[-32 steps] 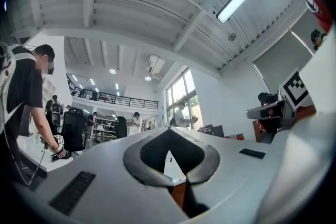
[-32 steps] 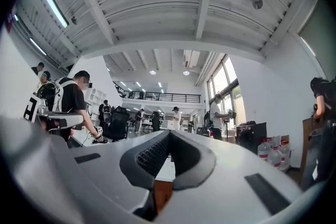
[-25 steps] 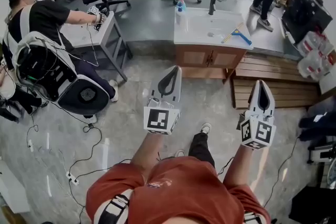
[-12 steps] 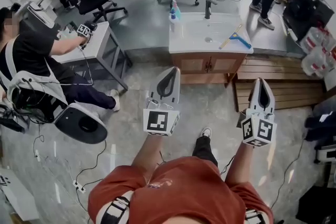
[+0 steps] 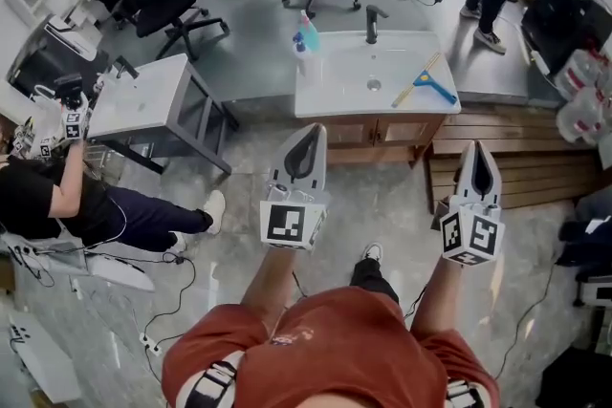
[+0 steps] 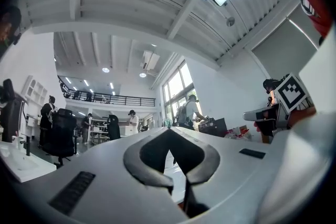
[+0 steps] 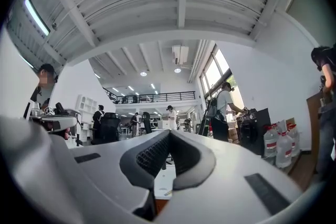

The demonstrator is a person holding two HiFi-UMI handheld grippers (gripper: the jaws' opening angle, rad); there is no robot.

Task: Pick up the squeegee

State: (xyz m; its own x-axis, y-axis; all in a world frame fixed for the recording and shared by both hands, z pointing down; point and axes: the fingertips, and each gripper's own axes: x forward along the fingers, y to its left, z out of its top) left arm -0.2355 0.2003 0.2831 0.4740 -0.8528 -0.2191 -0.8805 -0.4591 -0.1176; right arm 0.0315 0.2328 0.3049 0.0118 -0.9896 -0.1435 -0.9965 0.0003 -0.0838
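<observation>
The squeegee [image 5: 430, 86] lies flat on the right end of the white sink top [image 5: 335, 83], in the upper middle of the head view. It is out in the open, so it looks easy to grab. The left gripper [image 5: 306, 137] and right gripper [image 5: 478, 153] are far from it. Both are pinched closed on nothing, held out side by side and pointing toward the sink.
</observation>
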